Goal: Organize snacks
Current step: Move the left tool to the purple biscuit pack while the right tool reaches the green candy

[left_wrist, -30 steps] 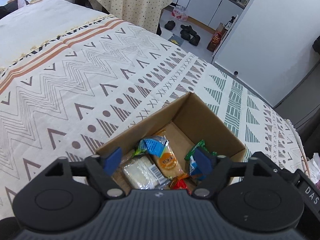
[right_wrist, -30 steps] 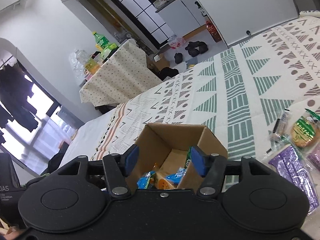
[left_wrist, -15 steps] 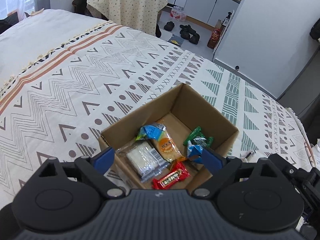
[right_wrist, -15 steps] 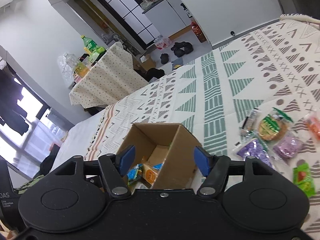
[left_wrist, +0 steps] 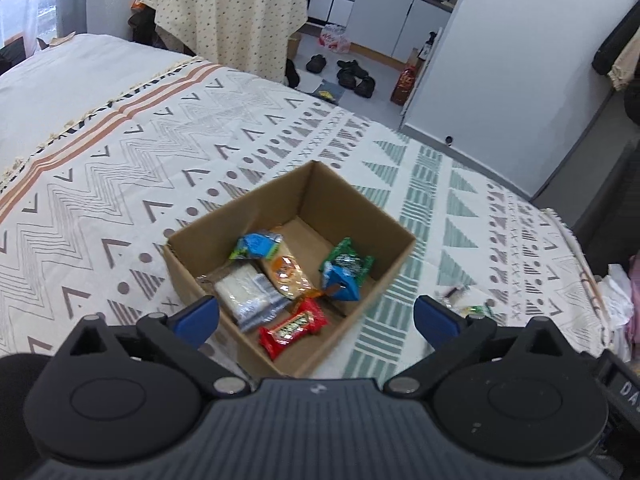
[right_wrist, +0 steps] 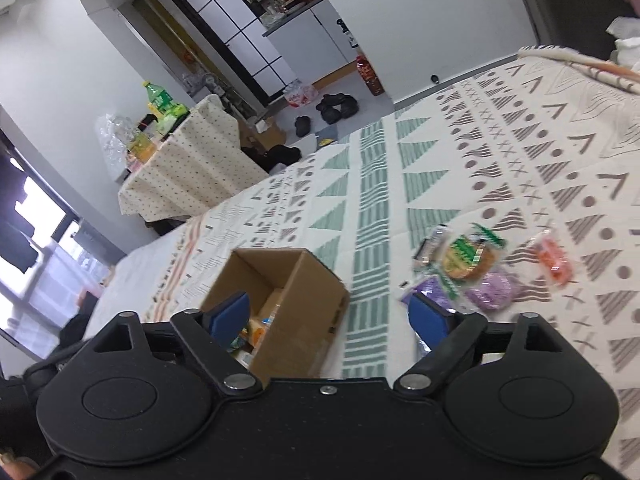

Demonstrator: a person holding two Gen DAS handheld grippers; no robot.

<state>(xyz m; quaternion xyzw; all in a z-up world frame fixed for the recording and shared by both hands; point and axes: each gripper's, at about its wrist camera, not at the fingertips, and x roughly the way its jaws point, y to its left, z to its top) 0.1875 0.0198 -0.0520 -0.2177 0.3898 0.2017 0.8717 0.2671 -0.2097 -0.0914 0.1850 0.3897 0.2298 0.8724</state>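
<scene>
An open cardboard box (left_wrist: 200, 248) sits on a patterned bedspread; it also shows in the right wrist view (right_wrist: 308, 308). Inside lie a red candy bar (left_wrist: 294, 327), a clear-wrapped white snack (left_wrist: 246, 294), an orange-labelled cake (left_wrist: 286, 274) and a blue-green packet (left_wrist: 346, 272). My left gripper (left_wrist: 316, 318) is open and empty, above the box's near edge. My right gripper (right_wrist: 330, 318) is open and empty, above the box's right side. Loose snacks lie to the right: a green-orange packet (right_wrist: 468, 258), a purple packet (right_wrist: 496, 290), an orange packet (right_wrist: 554, 260).
The bedspread (left_wrist: 120, 168) covers a wide bed. Beyond its far edge stand a cloth-covered table (left_wrist: 228, 12), shoes on the floor (left_wrist: 352, 76) and a white wall (left_wrist: 520, 60). A few small snacks (left_wrist: 464, 300) lie right of the box in the left wrist view.
Both grippers have pulled back and up from the box and opened wider. The red candy bar has come into view. The right view has swung right, showing the loose snacks.
</scene>
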